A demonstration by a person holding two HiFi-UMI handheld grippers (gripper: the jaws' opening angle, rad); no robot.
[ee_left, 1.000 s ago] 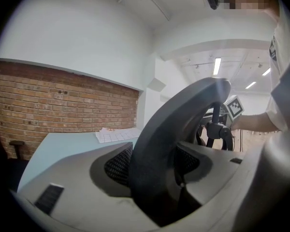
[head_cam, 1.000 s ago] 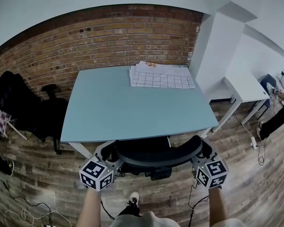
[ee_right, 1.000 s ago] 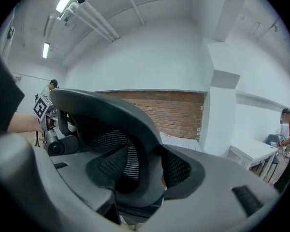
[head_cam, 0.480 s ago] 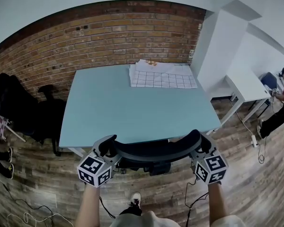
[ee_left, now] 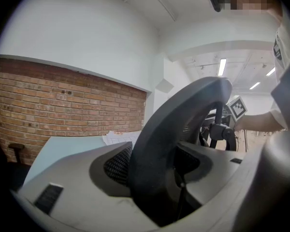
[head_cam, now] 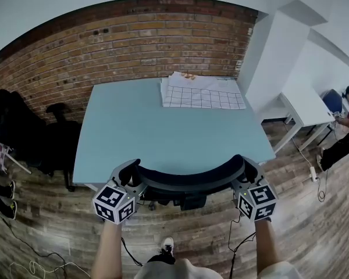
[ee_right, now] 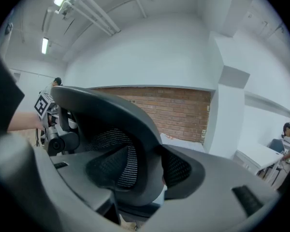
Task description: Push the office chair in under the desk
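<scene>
One office chair (head_cam: 189,179) slid toward one desk (head_cam: 163,132); left gripper (head_cam: 132,173), right gripper (head_cam: 246,171) fingers (ee_left: 63,178) pinch it.

We logged the office chair (head_cam: 189,179) as black with mesh. Tabletop (head_cam: 163,132) was pale blue, its paper sheet (head_cam: 200,97) white, gridded. Brick wall (head_cam: 134,45) red-brown, floor (head_cam: 46,231) brown planks. Left tongs (head_cam: 130,173) and right tongs (head_cam: 247,170) were grey, with black-and-white marker cubes.
</scene>
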